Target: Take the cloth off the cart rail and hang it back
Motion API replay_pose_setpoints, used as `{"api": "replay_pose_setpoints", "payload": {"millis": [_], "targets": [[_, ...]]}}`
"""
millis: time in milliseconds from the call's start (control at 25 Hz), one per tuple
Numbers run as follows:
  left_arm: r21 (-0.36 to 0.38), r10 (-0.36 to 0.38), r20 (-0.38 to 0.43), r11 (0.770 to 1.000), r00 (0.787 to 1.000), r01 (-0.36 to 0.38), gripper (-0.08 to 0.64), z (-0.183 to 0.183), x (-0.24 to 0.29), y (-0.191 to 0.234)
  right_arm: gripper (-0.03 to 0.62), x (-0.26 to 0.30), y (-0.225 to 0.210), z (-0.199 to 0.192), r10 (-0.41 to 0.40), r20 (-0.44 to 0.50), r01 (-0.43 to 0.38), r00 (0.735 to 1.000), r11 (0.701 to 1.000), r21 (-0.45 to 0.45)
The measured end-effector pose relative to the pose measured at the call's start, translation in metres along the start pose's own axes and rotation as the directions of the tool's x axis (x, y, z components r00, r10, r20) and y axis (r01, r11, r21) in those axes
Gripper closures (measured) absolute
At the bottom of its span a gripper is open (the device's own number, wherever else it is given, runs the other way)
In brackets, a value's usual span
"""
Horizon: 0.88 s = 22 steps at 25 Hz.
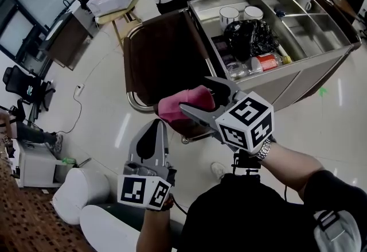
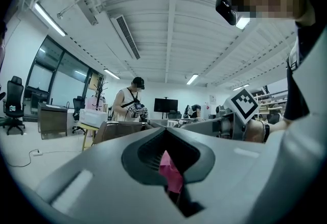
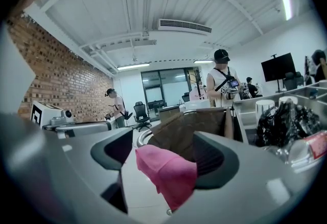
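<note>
At the rail (image 1: 131, 100), right tool (image 1: 196, 95) level, straddling cloth (image 1: 179, 105)

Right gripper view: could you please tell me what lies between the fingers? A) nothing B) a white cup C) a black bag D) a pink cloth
D: the pink cloth sits between the wide-open fingers of the right gripper.

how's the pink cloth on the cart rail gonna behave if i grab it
Probably floppy: the pink cloth sags in folds over the cart rail. Small and thin, so likely light. It may slide off the smooth rail if tugged.
</note>
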State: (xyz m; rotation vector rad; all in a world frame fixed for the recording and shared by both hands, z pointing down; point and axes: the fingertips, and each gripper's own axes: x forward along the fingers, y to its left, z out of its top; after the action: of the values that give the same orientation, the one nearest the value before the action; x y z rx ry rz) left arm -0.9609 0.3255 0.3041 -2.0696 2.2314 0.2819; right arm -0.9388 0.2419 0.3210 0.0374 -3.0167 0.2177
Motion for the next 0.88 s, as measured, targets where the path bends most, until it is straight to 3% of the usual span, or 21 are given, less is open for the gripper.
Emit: {"api": "replay_pose_setpoints", "payload": {"millis": [120, 480, 880], "targets": [[0.002, -0.007, 0.005, 1.000, 1.000, 0.007, 0.557, 0.007, 0.000, -0.005, 0.242, -0.007, 0.004, 0.007, 0.003, 0.013, -0.003, 1.000, 1.000, -0.006], [0.010, -0.033, 0.050, 0.999, 0.998, 0.033, 0.557, 0.044, -0.051, -0.038, 0.290, -0.049, 0.071, 0.027, -0.004, 0.050, 0.007, 0.999, 0.998, -0.059], [0.040, -0.075, 0.081, 0.997, 0.994, 0.072, 0.557, 0.076, -0.139, -0.104, 0.424, -0.135, 0.170, 0.040, -0.014, 0.156, 0.034, 0.988, 0.991, -0.128]]}}
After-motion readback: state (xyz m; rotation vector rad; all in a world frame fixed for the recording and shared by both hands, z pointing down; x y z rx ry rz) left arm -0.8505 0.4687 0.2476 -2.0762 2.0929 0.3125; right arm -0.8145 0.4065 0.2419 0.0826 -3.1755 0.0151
